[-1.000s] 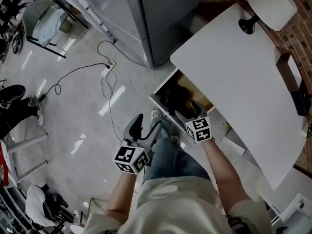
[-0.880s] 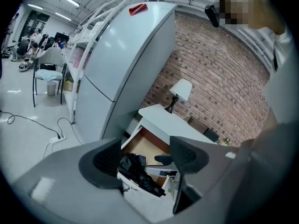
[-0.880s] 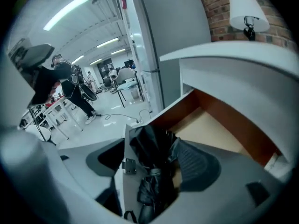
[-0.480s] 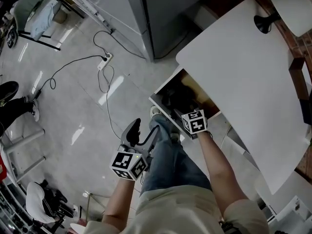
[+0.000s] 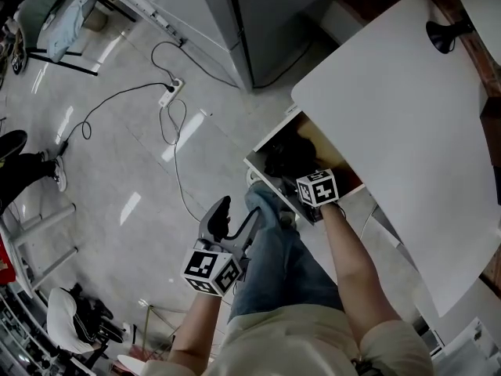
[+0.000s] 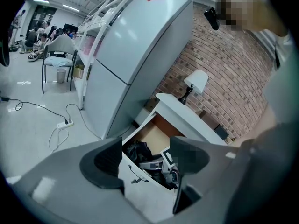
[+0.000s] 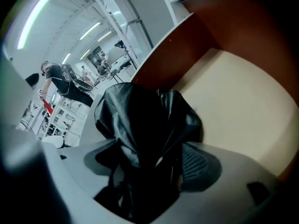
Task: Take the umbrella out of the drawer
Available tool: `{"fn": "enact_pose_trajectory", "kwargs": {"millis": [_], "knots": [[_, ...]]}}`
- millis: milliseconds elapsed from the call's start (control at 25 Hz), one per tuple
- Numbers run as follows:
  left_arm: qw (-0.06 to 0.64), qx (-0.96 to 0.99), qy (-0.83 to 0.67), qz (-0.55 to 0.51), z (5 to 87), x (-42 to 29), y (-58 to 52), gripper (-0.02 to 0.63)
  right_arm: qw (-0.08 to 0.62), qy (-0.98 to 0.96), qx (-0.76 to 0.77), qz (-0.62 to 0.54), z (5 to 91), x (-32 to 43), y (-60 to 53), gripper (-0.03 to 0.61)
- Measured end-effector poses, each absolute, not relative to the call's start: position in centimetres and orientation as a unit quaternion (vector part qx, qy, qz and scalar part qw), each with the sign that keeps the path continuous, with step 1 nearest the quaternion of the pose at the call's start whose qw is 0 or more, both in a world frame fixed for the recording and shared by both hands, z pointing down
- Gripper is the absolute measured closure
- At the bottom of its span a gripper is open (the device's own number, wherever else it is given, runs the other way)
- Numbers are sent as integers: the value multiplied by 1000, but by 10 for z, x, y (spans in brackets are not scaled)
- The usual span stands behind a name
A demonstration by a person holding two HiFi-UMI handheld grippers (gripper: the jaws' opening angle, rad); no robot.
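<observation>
A crumpled black folded umbrella (image 7: 145, 125) lies in the open drawer (image 5: 258, 169) under the white desk (image 5: 391, 108). From the head view the umbrella (image 5: 286, 159) is a dark lump at the drawer's front. My right gripper (image 5: 307, 180) reaches down into the drawer. Its jaws (image 7: 149, 164) are opening, and the umbrella's fabric fills the gap between them; the ribbed right pad (image 7: 201, 164) shows bare beside it. My left gripper (image 5: 235, 216) hangs open and empty over the floor, left of the drawer. Between its jaws (image 6: 147, 157) the umbrella (image 6: 136, 150) shows far off.
A tall grey fridge (image 5: 258, 14) stands left of the desk. A power strip with cables (image 5: 171, 92) lies on the tiled floor. The person's jeans-clad leg (image 5: 278, 265) is right in front of the drawer. A lamp (image 5: 450, 30) stands on the desk.
My right gripper has sunk into the drawer and now straddles the umbrella. The left gripper has dropped a little lower beside the leg.
</observation>
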State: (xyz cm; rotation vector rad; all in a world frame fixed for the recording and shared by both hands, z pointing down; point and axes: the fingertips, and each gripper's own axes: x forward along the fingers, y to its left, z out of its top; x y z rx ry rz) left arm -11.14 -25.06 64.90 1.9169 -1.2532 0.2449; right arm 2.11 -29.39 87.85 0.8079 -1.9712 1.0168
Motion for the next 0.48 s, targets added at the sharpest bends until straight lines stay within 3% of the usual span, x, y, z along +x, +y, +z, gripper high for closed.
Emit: {"fn": "enact_pose_trajectory", "kwargs": {"millis": [80, 480], "knots": [[411, 757, -499, 99, 652, -111, -248, 298, 377, -772, 301, 413, 881, 19, -293, 198], [408, 753, -507, 97, 649, -107, -248, 298, 415, -774, 297, 376, 881, 13, -292, 338]]}}
